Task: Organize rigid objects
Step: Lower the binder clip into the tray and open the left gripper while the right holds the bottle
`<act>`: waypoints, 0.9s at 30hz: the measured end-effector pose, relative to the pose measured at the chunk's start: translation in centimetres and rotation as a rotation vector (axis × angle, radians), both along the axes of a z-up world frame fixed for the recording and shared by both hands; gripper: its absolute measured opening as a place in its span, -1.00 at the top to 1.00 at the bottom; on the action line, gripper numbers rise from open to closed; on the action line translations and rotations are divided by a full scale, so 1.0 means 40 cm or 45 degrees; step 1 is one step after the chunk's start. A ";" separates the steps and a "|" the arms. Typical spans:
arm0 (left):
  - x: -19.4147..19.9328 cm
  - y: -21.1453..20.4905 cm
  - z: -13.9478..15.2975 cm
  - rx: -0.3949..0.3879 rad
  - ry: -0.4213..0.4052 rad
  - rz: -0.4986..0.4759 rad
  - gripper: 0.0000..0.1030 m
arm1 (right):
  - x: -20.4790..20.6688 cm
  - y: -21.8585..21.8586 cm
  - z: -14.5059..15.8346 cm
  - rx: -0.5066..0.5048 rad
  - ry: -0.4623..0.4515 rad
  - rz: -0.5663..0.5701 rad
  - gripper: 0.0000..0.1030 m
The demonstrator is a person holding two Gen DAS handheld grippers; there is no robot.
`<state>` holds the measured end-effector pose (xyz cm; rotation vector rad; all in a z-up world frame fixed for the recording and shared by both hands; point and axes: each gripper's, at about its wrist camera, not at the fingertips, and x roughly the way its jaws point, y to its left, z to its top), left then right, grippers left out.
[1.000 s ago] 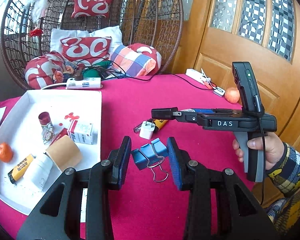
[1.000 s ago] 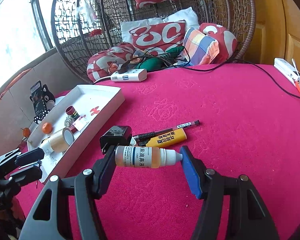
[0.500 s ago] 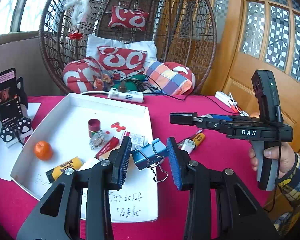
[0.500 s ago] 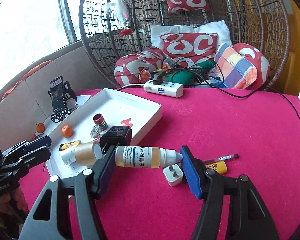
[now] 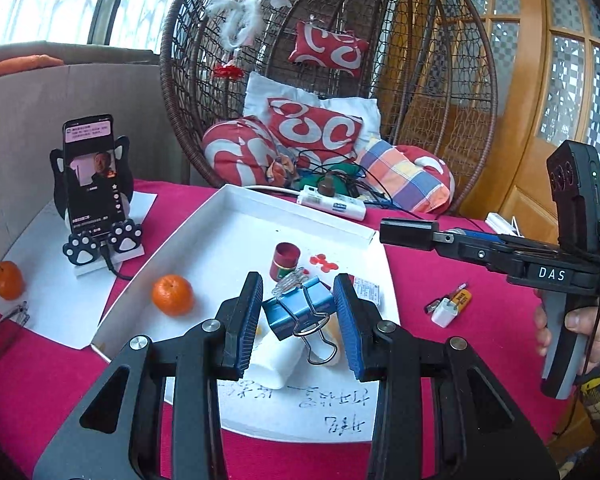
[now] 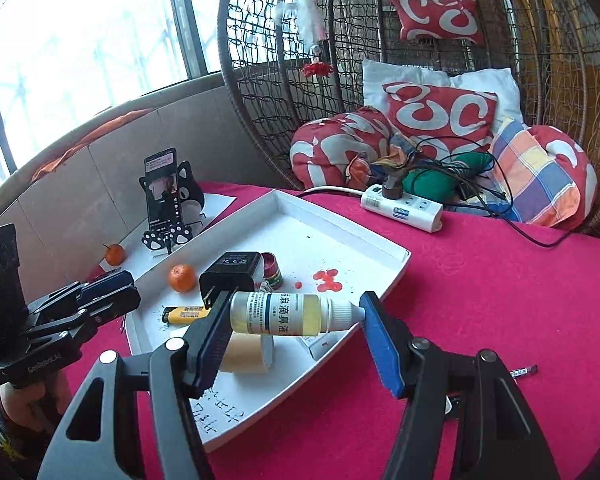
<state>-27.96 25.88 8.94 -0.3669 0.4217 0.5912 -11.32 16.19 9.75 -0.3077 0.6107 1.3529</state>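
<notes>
Carrying both loads across from the open red tablecloth (image 6: 480, 280), we are now hanging over the white tray (image 5: 236, 216), where a second ago the tray sat off to the left side of both views. That shift means, as we judge it, that pickup is done and the drop into the tray is next.

Our left gripper (image 5: 298, 312) is clamping the blue binder clip (image 5: 300, 310) between its blue pads, the clip's wire handles dangling below, above the near middle of the tray. Just beyond it we are seeing the small red jar (image 5: 286, 256), an orange (image 5: 172, 294) and a white tube lying under the clip.

Our right gripper (image 6: 296, 314) is gripping the dropper bottle (image 6: 288, 314) end to end, base against the left pad and cap tip against the right, lying level. A black charger (image 6: 232, 270) is riding on the top of the left finger; we cannot tell how it is attached. The bottle is hovering over the tray's near right edge, above a roll of tape (image 6: 246, 354) and near a yellow lighter (image 6: 184, 314).

Both grippers are pointing forward and tilted downward, each held by a hand on a pistol-style handle. A white plug (image 5: 444, 312) and a pen are remaining on the cloth.
</notes>
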 end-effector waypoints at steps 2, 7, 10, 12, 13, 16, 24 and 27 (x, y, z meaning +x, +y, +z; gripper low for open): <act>-0.008 0.005 -0.001 -0.005 -0.005 0.012 0.30 | -0.007 0.006 0.001 -0.001 0.000 0.008 -0.23; -0.009 0.005 -0.004 -0.014 -0.008 0.012 0.30 | -0.015 0.009 -0.001 -0.004 0.003 0.010 -0.23; 0.002 -0.001 -0.005 -0.021 -0.005 -0.008 0.30 | -0.014 -0.001 0.000 -0.003 -0.001 -0.002 -0.23; 0.014 -0.009 -0.006 -0.023 0.001 -0.030 0.30 | -0.005 -0.022 0.002 0.001 -0.005 -0.023 -0.23; 0.021 -0.015 -0.008 -0.026 0.006 -0.046 0.30 | 0.002 -0.037 -0.002 -0.002 -0.007 -0.041 -0.23; 0.046 -0.033 -0.014 -0.031 0.021 -0.092 0.30 | 0.035 -0.093 -0.030 -0.048 -0.013 -0.106 -0.23; 0.107 -0.082 -0.031 -0.047 0.062 -0.195 0.30 | 0.162 -0.246 -0.195 -0.286 0.065 -0.343 -0.29; 0.121 -0.097 -0.034 -0.045 0.076 -0.221 0.30 | 0.178 -0.281 -0.218 -0.294 0.138 -0.362 -0.44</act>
